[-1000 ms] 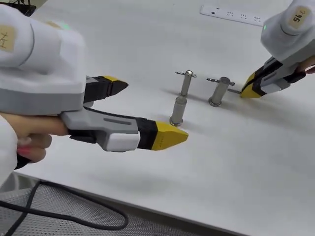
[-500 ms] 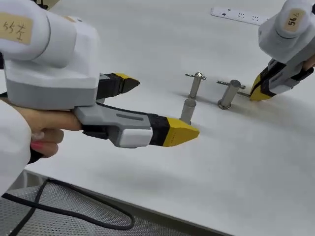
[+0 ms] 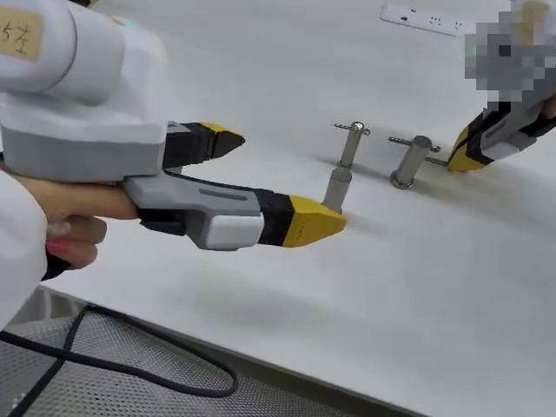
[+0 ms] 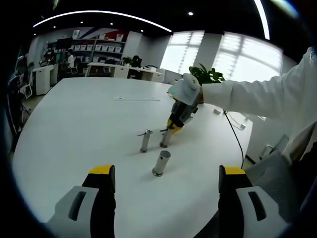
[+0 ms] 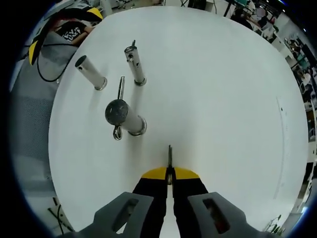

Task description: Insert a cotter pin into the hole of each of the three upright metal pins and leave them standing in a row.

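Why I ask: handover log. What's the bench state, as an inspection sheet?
Surface: white table.
Job's things: far pin and third pin have cotter pins through; near pin has none.
Clutter: power strip at far edge.
Grippers: left gripper open; right gripper shut on a cotter pin.
Cables: black cable below the table edge.
Surroundings: office desks, windows, plant.

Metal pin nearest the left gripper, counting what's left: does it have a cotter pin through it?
No, that metal pin has a bare top, with nothing sticking out either side.
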A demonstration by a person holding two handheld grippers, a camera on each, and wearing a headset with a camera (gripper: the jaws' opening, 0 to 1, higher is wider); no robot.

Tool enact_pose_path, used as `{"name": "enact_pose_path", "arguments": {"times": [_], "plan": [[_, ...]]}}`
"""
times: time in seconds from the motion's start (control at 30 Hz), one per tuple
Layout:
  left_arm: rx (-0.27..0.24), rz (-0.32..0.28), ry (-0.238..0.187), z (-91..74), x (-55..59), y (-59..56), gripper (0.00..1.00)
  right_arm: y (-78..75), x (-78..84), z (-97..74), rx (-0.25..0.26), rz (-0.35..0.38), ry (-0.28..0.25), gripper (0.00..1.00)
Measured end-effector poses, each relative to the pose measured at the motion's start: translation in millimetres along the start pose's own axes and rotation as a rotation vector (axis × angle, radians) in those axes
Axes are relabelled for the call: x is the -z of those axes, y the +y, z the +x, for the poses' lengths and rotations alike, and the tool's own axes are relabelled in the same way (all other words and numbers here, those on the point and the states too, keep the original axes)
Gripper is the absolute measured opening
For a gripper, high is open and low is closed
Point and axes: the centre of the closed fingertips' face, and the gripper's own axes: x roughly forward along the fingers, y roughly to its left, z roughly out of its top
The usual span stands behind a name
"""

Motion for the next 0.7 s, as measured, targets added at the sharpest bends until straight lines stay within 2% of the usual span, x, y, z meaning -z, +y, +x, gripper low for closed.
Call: {"name": "enact_pose_path", "arguments": {"times": [0.2,0.27,0.43,0.53,0.6,0.7], "plan": [[-0.007,-0.004,0.000,-1.3,0.1,1.4,0.84,-3.0,1.8,-0.5,0.004,0.007,-0.004,0.00],[-0.024,0.005,0.003,-1.6,0.1,4.2,0.85,-0.7,3.6,-1.7,-0.005,0.013,0.002,0.00],[-0.017,0.010,-0.005,-0.6,-3.5,2.3,0.84,2.2,7.4,-11.2,0.010,0.012,0.001,0.00],[-0.013,0.021,-0.005,0.4,-5.4,1.7,0.82,3.0,7.6,-21.2,0.032,0.020,-0.025,0.00],[-0.012,0.025,-0.003,1.6,-7.0,1.8,0.81,4.2,0.2,-30.8,0.052,0.050,-0.098,0.00],[-0.013,0.031,-0.007,4.1,-9.2,3.5,0.80,6.2,-2.0,-44.5,0.089,0.056,-0.137,0.00]]}}
